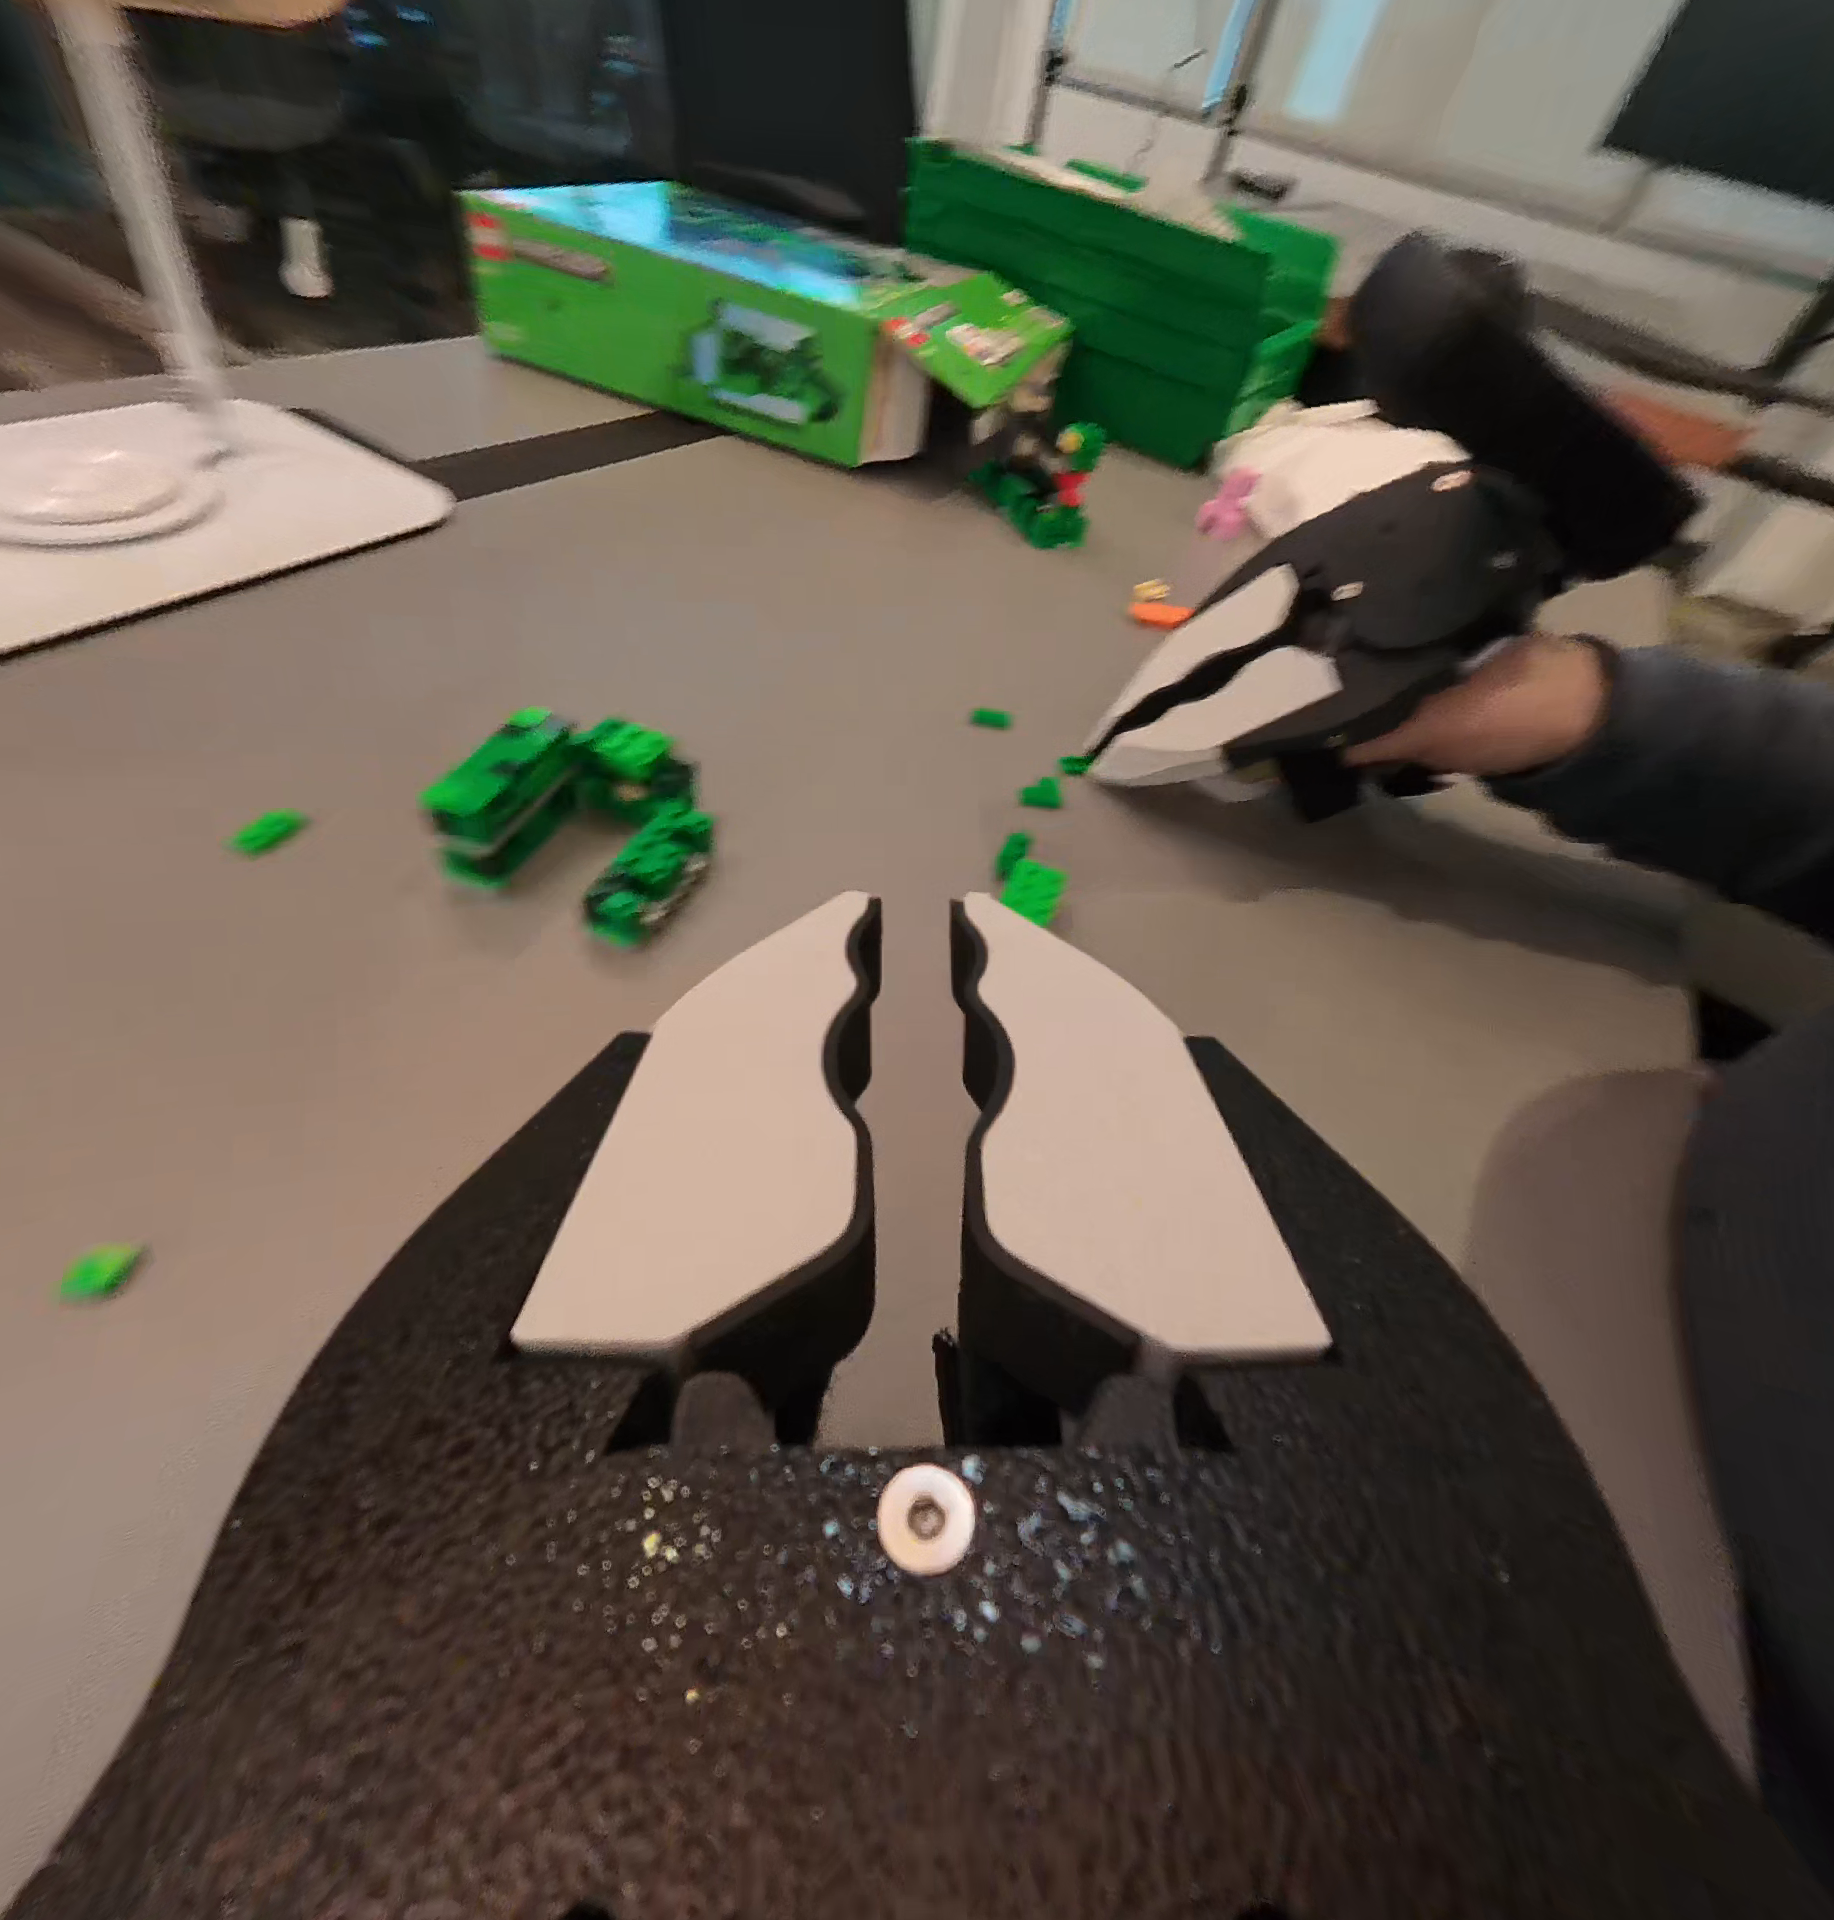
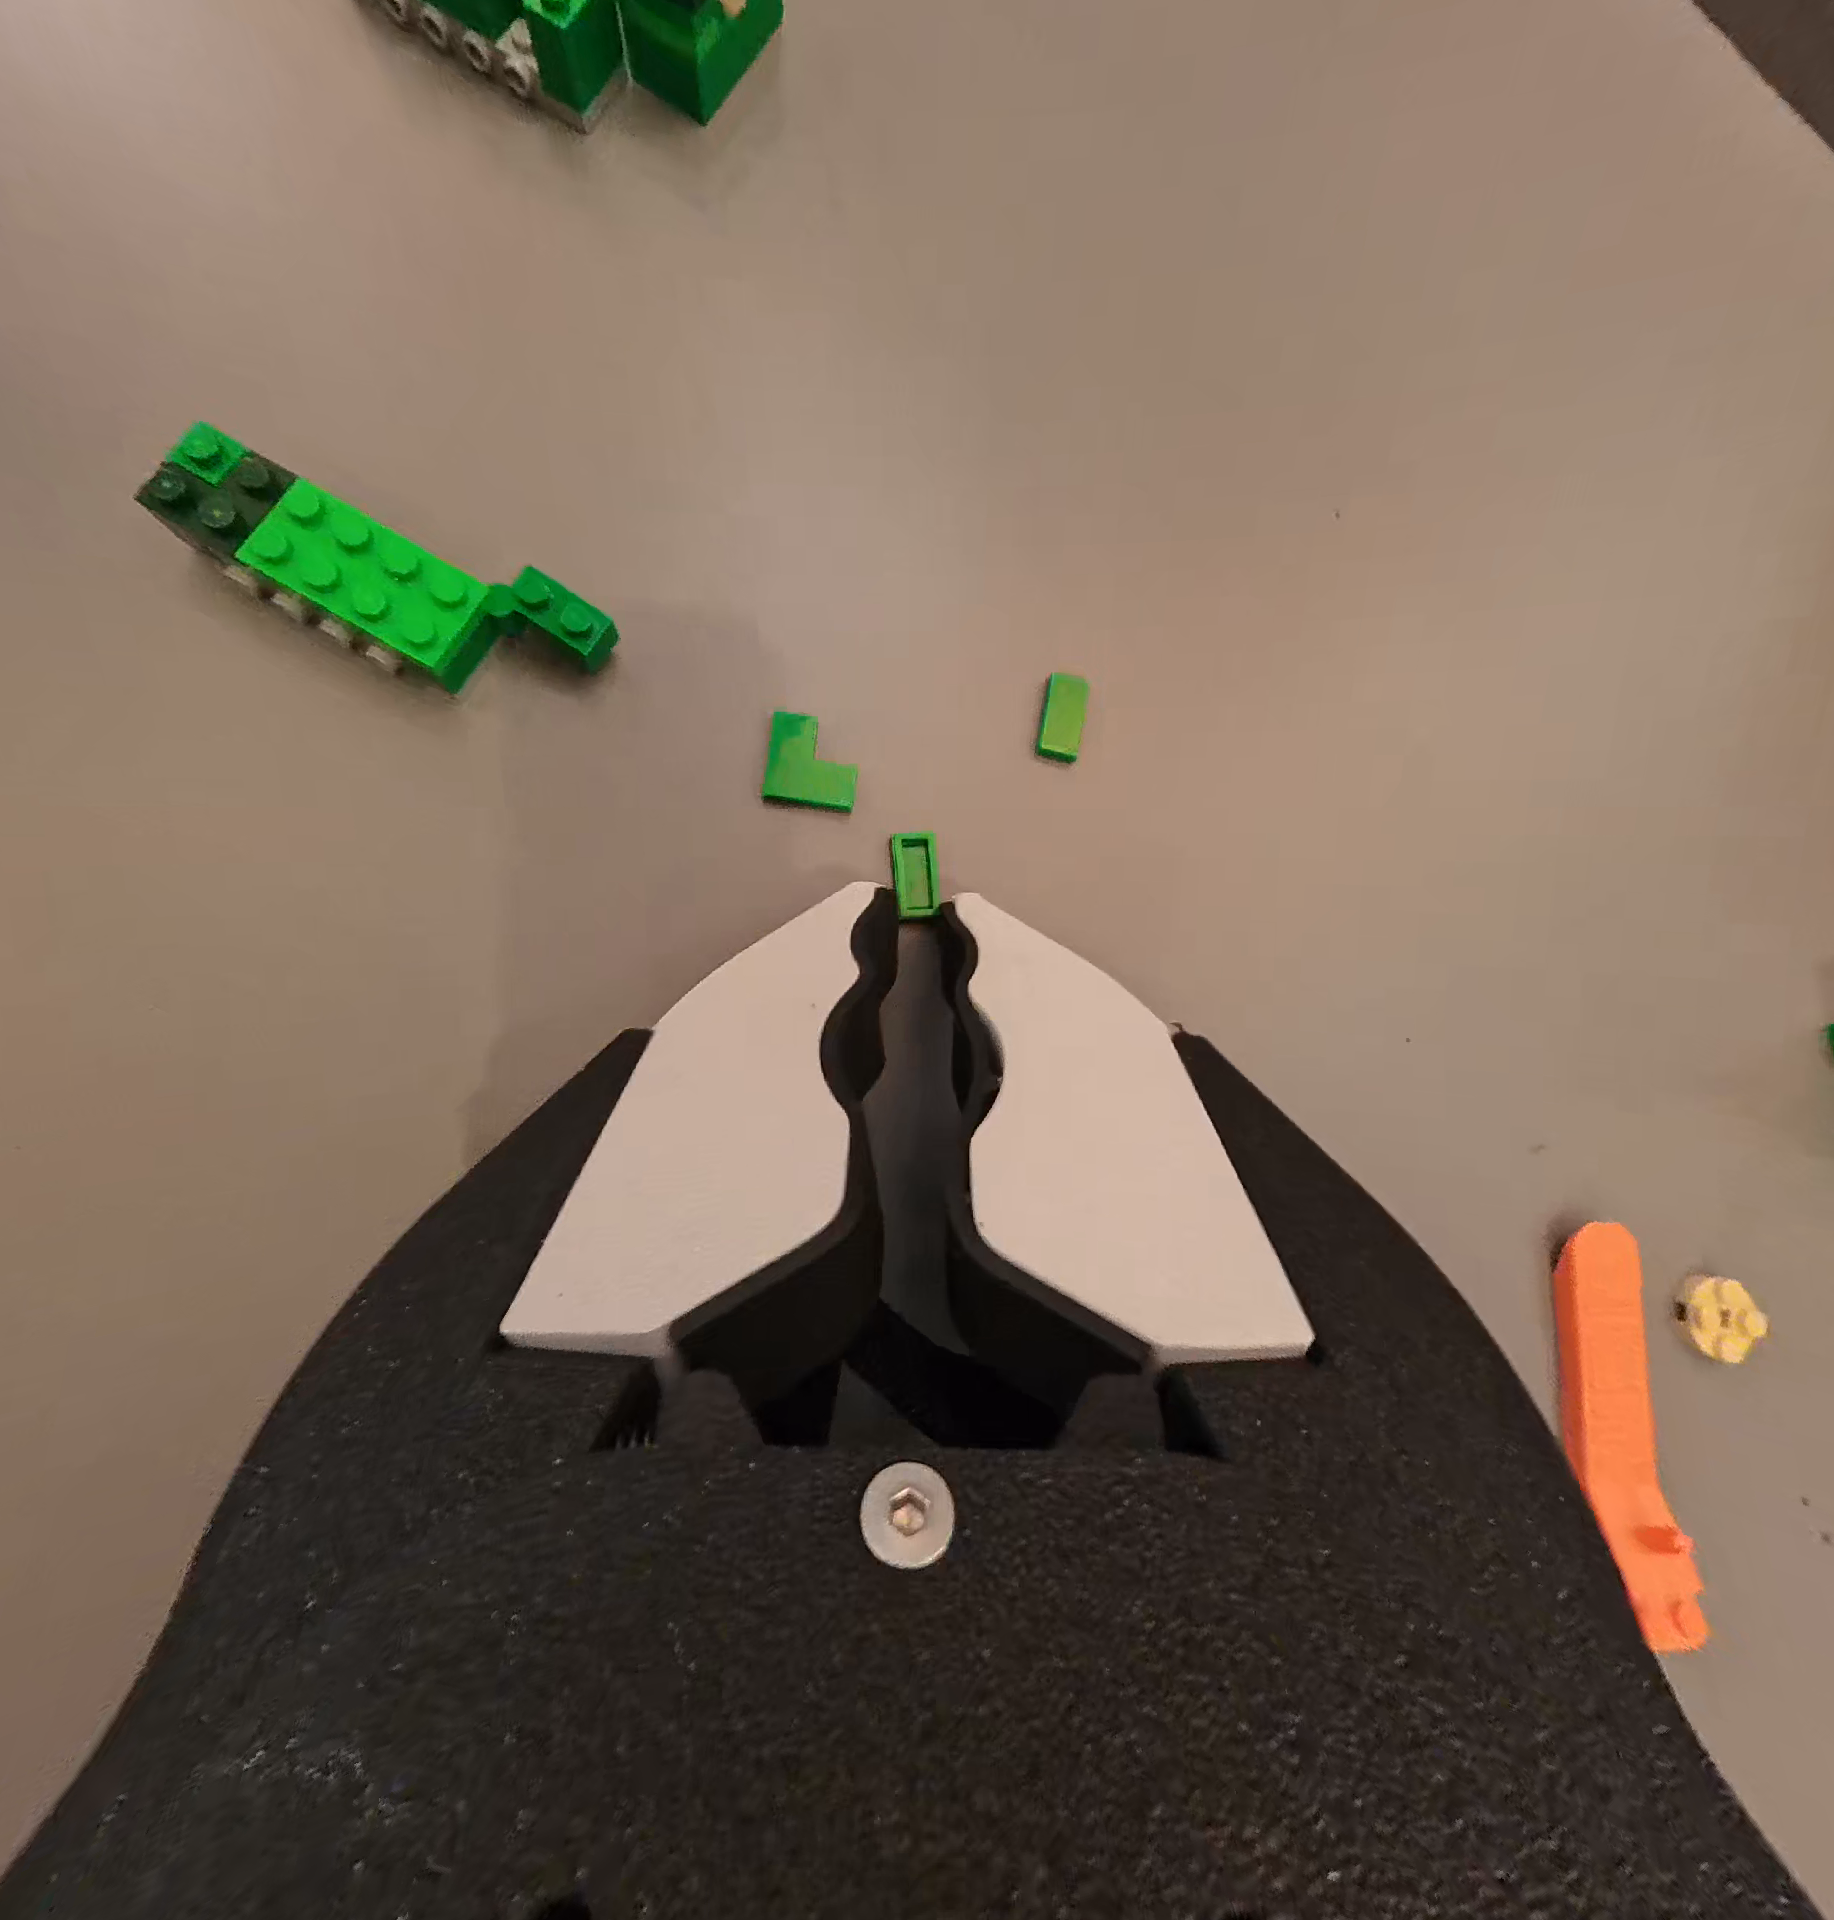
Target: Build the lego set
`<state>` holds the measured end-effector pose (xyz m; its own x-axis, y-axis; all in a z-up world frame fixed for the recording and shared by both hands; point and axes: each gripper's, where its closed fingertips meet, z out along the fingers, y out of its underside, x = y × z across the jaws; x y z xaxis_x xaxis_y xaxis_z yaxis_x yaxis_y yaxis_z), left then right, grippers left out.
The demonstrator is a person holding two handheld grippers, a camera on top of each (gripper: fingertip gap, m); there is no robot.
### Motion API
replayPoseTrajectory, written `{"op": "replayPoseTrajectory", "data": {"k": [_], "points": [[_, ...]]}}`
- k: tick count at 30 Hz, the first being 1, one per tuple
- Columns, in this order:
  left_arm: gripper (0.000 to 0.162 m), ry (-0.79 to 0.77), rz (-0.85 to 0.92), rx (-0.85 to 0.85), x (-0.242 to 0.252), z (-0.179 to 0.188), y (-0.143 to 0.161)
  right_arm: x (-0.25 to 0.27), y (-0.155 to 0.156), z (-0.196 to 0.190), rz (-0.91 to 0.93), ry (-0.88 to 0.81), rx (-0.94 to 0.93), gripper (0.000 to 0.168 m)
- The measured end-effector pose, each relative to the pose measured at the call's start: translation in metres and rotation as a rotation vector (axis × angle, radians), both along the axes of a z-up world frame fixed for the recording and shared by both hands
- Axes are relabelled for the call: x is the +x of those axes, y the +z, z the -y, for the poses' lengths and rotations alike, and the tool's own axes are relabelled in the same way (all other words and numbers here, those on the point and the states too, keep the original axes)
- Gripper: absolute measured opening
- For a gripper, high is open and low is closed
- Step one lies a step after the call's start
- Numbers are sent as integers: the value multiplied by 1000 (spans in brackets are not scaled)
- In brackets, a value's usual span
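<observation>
My right gripper is shut on a small green flat tile, pinched at the fingertips just above the grey table. A green L-shaped tile and a small green rectangular tile lie just ahead of it. A long green brick assembly lies to the left. In the left wrist view my left gripper is empty with its jaws a little apart, above the table. A curved green assembly lies ahead and to its left. The right gripper shows tip-down at the right.
An orange brick separator and a yellow round piece lie at the right. A green set box, green bins, a small green and red build and a white lamp base stand farther back. Loose green pieces are scattered about. The left gripper's tips are roughly 20 cm from the right gripper's. Between my left fingertips and the curved green assembly there is roughly 15 cm.
</observation>
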<state>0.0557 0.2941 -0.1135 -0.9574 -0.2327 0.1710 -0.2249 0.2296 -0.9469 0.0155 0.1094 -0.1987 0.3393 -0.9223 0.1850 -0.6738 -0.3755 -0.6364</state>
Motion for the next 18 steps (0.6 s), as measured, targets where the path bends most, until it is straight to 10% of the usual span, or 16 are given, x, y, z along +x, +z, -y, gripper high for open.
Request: {"op": "replayPoseTrajectory", "data": {"k": [18], "points": [[27,-353,-366,-96,-55,101,3,-20,85,-85,589,669,-227,7]]}}
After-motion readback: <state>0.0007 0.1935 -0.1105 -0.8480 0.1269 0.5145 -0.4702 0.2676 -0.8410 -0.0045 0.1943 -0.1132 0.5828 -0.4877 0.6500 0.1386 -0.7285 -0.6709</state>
